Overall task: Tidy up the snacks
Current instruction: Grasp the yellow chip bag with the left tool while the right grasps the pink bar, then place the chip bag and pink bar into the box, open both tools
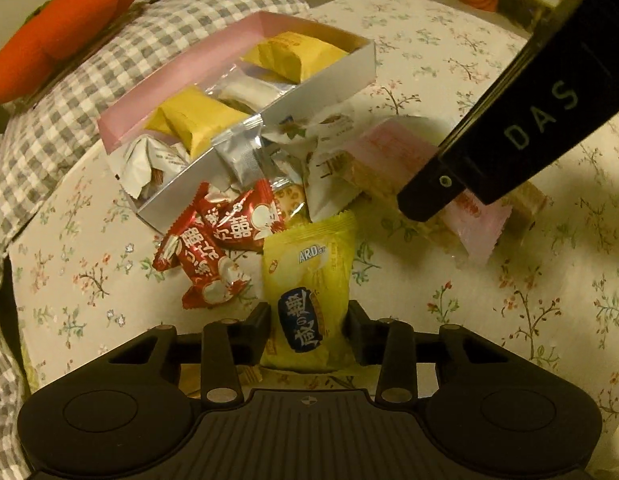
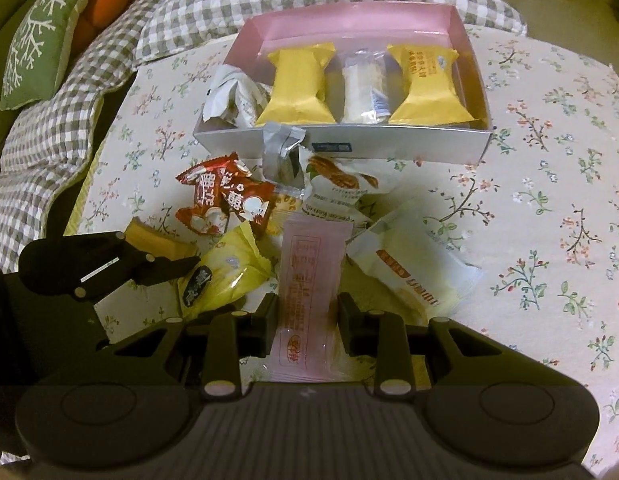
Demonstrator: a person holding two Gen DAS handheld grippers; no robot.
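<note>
My left gripper (image 1: 309,314) is shut on a yellow snack packet (image 1: 309,264) that lies on the floral cloth. In the right wrist view the same gripper (image 2: 187,266) reaches in from the left onto that packet (image 2: 225,276). My right gripper (image 2: 307,310) is shut on a pink packet (image 2: 309,264); the left wrist view shows it (image 1: 423,206) coming down from the upper right onto the pink packet (image 1: 389,148). A white box with a pink inside (image 2: 349,144) holds two yellow-wrapped snacks, a clear-wrapped white one and a white packet. Red candies (image 1: 225,240) and several white packets lie loose in front of the box.
A grey-checked blanket (image 2: 69,120) borders the floral cloth (image 2: 549,200) on the left and behind the box. An orange cushion (image 1: 61,32) and a green pillow (image 2: 37,40) lie beyond it. The cloth to the right of the pile is bare.
</note>
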